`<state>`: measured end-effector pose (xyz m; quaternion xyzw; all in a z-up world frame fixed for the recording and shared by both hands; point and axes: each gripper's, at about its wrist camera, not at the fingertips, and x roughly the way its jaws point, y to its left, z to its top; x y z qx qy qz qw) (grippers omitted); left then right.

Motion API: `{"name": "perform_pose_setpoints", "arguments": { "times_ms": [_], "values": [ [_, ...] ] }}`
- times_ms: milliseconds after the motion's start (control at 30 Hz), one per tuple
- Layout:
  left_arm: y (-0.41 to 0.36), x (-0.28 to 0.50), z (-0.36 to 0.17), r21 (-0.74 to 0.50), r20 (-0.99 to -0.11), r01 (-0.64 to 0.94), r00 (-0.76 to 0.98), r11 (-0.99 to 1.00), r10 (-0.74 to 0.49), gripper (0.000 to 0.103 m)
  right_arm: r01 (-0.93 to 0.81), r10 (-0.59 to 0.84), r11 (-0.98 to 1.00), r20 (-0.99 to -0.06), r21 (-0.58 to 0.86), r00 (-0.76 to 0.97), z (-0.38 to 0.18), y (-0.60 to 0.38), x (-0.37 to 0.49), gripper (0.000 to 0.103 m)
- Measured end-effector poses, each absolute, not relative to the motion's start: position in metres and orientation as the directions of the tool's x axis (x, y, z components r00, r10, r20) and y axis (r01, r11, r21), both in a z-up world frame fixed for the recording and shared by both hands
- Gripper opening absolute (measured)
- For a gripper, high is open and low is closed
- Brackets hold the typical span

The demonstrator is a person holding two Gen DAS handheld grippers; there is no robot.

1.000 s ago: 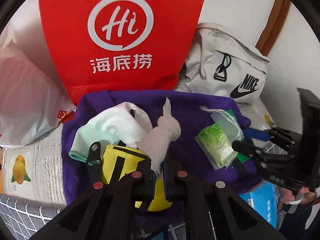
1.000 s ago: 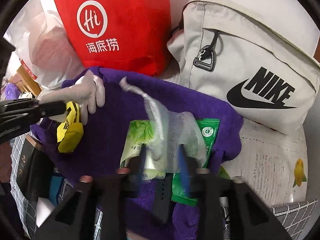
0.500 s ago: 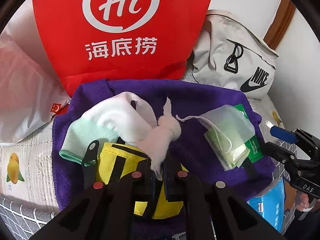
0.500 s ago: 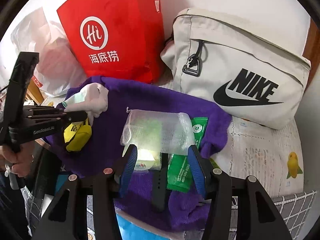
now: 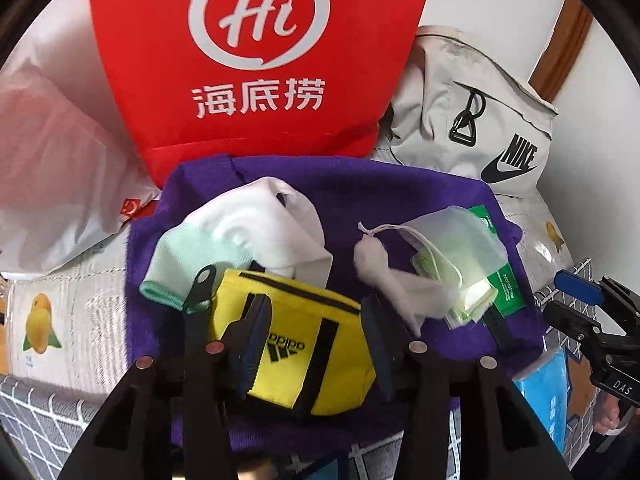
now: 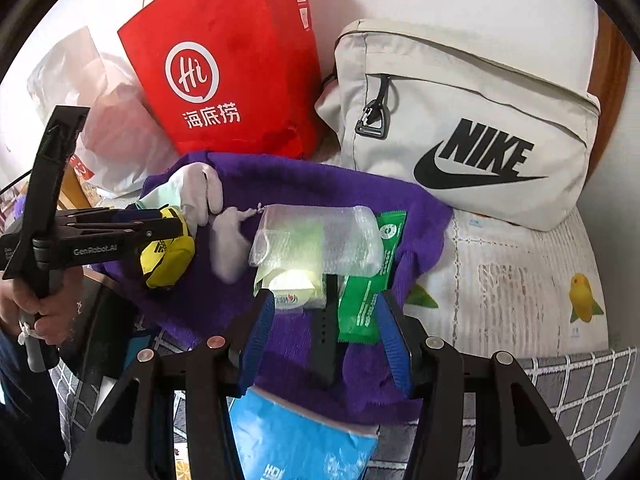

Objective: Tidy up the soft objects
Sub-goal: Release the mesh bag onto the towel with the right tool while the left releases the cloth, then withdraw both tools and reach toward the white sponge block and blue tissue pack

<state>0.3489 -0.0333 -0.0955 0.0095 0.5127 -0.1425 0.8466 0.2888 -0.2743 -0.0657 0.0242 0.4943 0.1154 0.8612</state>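
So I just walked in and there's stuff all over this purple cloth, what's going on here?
A person with a handheld gripper in each hand is sorting soft things on the purple towel. Both the left gripper and the right gripper are open and hold nothing. The small white mesh pouch lies loose beside the clear pouch. The yellow bag sits under the left gripper, next to the white glove.

Left gripper (image 5: pixel 316 336) and right gripper (image 6: pixel 326 330): black angular frames bore round copper-coloured screws; fingers (image 6: pixel 394 344) carried ribbed blue pads. White "GenRobot.AI" lettering marked one black body; bare-skinned hand (image 6: pixel 38 312) gripped its handle.
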Motion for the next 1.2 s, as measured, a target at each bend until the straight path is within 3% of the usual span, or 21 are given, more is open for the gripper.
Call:
{"name": "perform_pose_setpoints", "arguments": {
  "times_ms": [633, 700, 1200],
  "values": [
    [-0.017, 0.232, -0.050, -0.103, -0.850, 0.234, 0.484, 0.967, -0.208, 0.047, -0.169, 0.245, 0.969, -0.809, 0.182, 0.534, -0.024, -0.263, 0.204, 0.053],
    [-0.014, 0.215, -0.051, -0.102, -0.852, 0.225, 0.482, 0.969, -0.202, 0.052, -0.172, 0.253, 0.967, -0.807, 0.190, 0.534, -0.022, -0.261, 0.194, 0.053],
    [-0.009, 0.128, -0.091, -0.159, -0.877, 0.155, 0.431, 0.975, -0.211, 0.060, -0.259, 0.297, 0.948, -0.808, 0.185, 0.509, -0.024, -0.237, 0.136, 0.053]
  ]
}}
